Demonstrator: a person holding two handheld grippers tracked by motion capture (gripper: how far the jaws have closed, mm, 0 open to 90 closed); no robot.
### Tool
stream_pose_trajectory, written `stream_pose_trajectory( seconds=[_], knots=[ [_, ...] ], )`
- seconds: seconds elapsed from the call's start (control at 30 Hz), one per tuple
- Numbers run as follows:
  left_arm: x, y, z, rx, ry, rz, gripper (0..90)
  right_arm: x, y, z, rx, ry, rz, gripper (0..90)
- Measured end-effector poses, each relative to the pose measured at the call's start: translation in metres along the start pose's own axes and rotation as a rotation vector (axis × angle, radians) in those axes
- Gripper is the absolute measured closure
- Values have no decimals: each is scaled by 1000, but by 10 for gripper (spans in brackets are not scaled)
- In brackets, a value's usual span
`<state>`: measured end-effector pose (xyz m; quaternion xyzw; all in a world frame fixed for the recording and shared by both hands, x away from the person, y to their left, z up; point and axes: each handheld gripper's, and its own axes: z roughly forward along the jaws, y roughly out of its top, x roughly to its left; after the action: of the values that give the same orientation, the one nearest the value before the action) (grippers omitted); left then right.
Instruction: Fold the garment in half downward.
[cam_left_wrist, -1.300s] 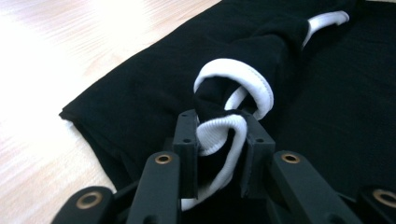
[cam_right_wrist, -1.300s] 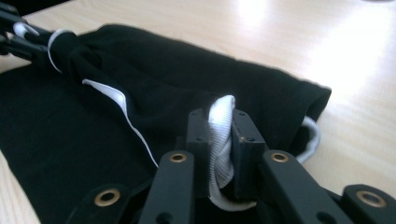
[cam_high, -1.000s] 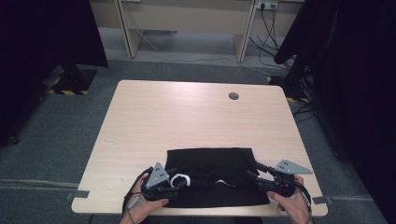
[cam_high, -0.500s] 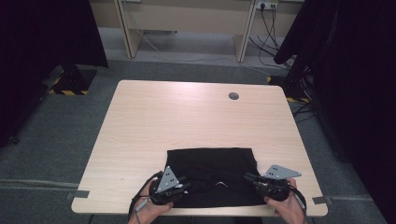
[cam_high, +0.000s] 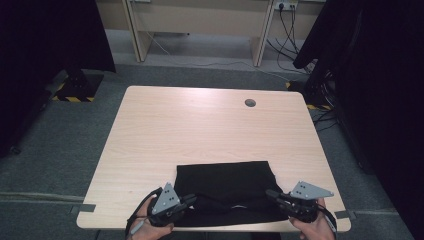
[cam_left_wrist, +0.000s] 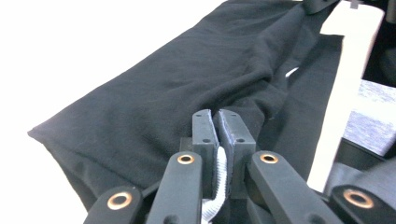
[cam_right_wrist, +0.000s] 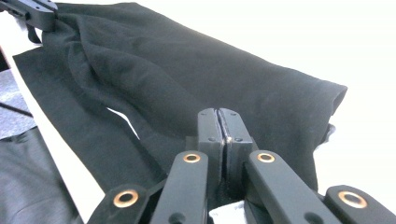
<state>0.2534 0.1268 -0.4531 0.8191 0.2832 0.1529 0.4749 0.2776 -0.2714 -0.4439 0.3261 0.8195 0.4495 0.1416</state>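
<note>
High view: black garment (cam_high: 226, 187) lies flat at near edge of light wood worktop (cam_high: 200, 130), between both hands. Left tool (cam_high: 187, 202) at garment's near left corner, jaws just closed, clamped on fabric edge with white strip (cam_left_wrist: 219, 170) between pads. Right tool (cam_high: 272, 194) at near right corner, jaws pressed together on cloth. Fabric bunches in ridge between tools.
</note>
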Motion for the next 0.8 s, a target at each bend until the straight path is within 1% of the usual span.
stream_pose_trajectory(
  seconds=[0.07, 0.13, 0.17, 0.23, 0.27, 0.33, 0.4, 0.47, 0.5, 0.6, 0.7, 0.8],
  knots=[
    [-3, -6, 1, 23, -10, 1, 849, 6, -5, -1, 15, 5, -7, 887],
    [-5, -15, 4, 55, -6, 4, 840, 11, -13, 1, 51, 9, -14, 886],
    [-6, -20, 7, 78, -9, -5, 827, 12, -16, 3, 61, 8, -15, 886],
    [-8, -25, 9, 107, 5, -1, 795, 11, -22, 6, 97, -4, -13, 885],
    [-10, -26, 9, 118, 7, 0, 765, 10, -24, 7, 105, -3, -5, 884],
    [-11, -25, 9, 133, 24, -10, 731, 8, -27, 9, 128, -1, 1, 879],
    [-10, -24, 10, 140, 34, -16, 706, 8, -28, 12, 131, 0, 5, 873],
    [-8, -25, 11, 132, 28, -26, 707, 8, -27, 13, 135, -12, -2, 863],
    [-6, -25, 12, 126, 23, -38, 708, 9, -26, 14, 136, -18, -7, 859],
    [1, -25, 14, 120, 19, -57, 711, 9, -24, 18, 140, -23, -10, 855],
    [7, -21, 18, 138, 25, -55, 712, 6, -21, 22, 146, -37, -11, 853],
    [20, -13, 27, 151, 35, -54, 712, 1, -17, 28, 144, -47, 0, 850]
  ],
)
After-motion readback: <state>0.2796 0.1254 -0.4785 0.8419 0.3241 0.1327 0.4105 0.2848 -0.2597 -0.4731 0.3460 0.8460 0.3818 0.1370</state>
